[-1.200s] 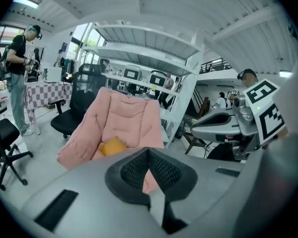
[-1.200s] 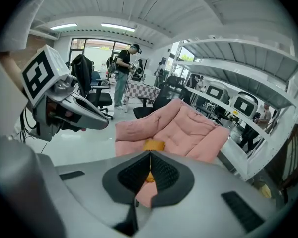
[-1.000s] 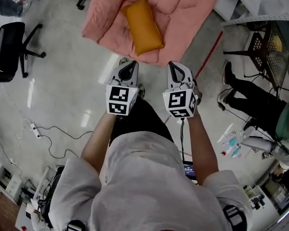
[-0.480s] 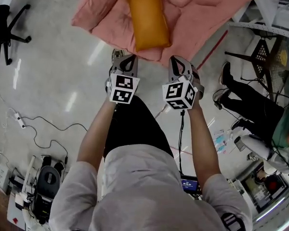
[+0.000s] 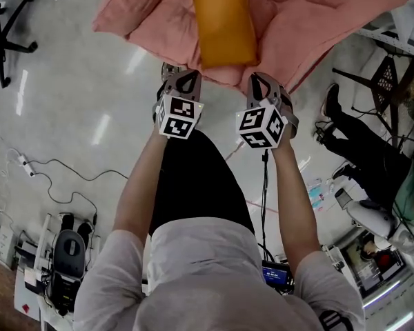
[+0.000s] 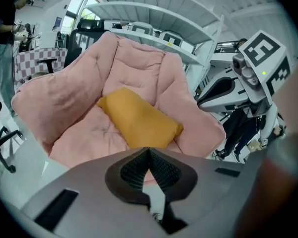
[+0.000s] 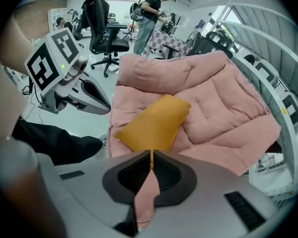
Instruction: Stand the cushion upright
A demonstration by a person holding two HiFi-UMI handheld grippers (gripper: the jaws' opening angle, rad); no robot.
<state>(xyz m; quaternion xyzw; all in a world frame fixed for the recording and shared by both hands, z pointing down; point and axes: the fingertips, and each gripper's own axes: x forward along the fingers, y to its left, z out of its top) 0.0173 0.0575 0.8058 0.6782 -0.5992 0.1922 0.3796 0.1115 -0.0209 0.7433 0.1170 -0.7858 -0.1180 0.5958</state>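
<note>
An orange cushion (image 5: 223,21) lies flat on a padded pink lounge chair (image 5: 148,12) at the top of the head view. It also shows in the left gripper view as cushion (image 6: 139,120) and in the right gripper view as cushion (image 7: 154,123). My left gripper (image 5: 181,80) hovers just short of the chair's near edge, shut and empty. My right gripper (image 5: 257,83) hangs beside it, just below the cushion's near end, shut and empty. Neither touches the cushion.
The pink chair (image 7: 228,108) sits on a shiny grey floor. A seated person's legs (image 5: 362,150) and a metal table (image 5: 400,67) stand at the right. An office chair (image 5: 3,33) is at far left. Cables (image 5: 55,178) and equipment lie on the floor at lower left.
Both grippers have dropped lower and moved toward the chair. The cushion and chair now sit higher and larger in the head view.
</note>
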